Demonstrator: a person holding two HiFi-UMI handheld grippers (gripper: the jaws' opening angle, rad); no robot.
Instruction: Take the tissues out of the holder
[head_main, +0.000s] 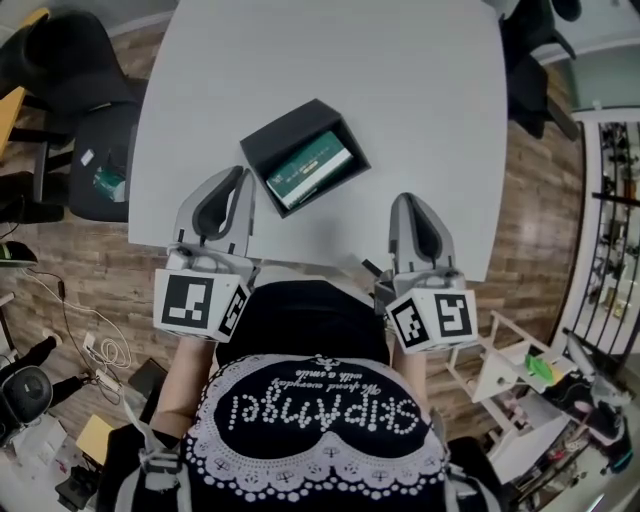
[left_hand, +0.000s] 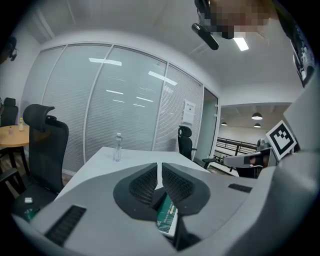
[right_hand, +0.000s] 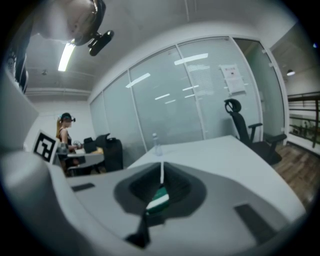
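The tissues (head_main: 310, 172), a green and white pack, lie flat inside the black holder (head_main: 282, 128), an open box set at a slant a little left of the middle of the head view. The holder sits on the pale table (head_main: 420, 80).

My left gripper (head_main: 241, 178) is just to the lower left of the holder, its tip near the box's left corner but apart from it. My right gripper (head_main: 404, 203) is to the lower right, farther off, with bare tabletop between it and the box. Neither one touches the holder or the pack.

In the left gripper view my left gripper (left_hand: 160, 170) has its jaws pressed together with nothing between them. The pack (left_hand: 168, 216) shows low in that frame, through the gap under the jaws. In the right gripper view my right gripper (right_hand: 161, 172) also has its jaws together, only a thin pale line between them and nothing held. The green pack (right_hand: 159, 198) again shows just below them, blurred.

Farther out, a clear bottle (left_hand: 117, 147) stands at the far end of the table. Black office chairs (head_main: 75, 110) stand by the table's left side, at the upper left of the head view.
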